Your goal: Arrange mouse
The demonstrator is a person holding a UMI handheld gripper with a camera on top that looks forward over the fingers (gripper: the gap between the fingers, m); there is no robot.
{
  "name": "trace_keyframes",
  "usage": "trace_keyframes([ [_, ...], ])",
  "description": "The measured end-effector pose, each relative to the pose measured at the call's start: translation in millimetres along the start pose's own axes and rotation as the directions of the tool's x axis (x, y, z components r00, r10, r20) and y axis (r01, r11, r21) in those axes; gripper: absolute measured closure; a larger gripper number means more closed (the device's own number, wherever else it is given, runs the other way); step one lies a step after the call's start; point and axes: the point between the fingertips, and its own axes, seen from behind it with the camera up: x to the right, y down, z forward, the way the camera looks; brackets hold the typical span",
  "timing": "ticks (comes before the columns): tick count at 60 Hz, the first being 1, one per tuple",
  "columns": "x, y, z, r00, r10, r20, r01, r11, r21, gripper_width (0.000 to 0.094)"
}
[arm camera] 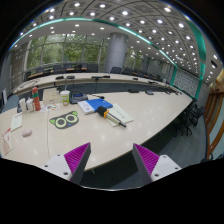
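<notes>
Tool, magenta pads spread, empty, approach step: small white mouse on pale desk at 10 o'clock, nxt swing left, descend.

Worktop: wide bare stretch ahead of the tool, fingers apart with nothing between them; near edge unobstructed. Middle: green-rimmed mat, blue book and papers clustered closely, with narrow gaps. Far left corner: bottles and cup standing upright, crowding that side. Right edge: chairs drawn up alongside.
</notes>
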Motion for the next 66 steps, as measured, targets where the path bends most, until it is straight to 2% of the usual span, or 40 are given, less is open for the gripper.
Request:
trace_keyframes([
  [13,-29,25,12,0.999,-0.008,0.038,0.009,0.999,-0.034,0.0082],
  [21,-73,54,25,0.994,-0.046,0.101,0.053,0.997,-0.064,0.0079],
  [31,-181,88,35,0.963,-0.106,0.248,0.129,0.988,-0.079,0.0084],
  [40,-316,102,42,0.896,-0.165,0.412,0.193,0.981,-0.027,0.0085],
  [45,-387,109,49,0.863,-0.193,0.466,0.224,0.975,-0.011,0.0084],
  [57,-514,105,88,0.826,-0.202,0.526,0.229,0.973,0.014,0.0086],
  [66,-566,95,124,0.835,-0.199,0.513,0.227,0.974,0.007,0.0084],
])
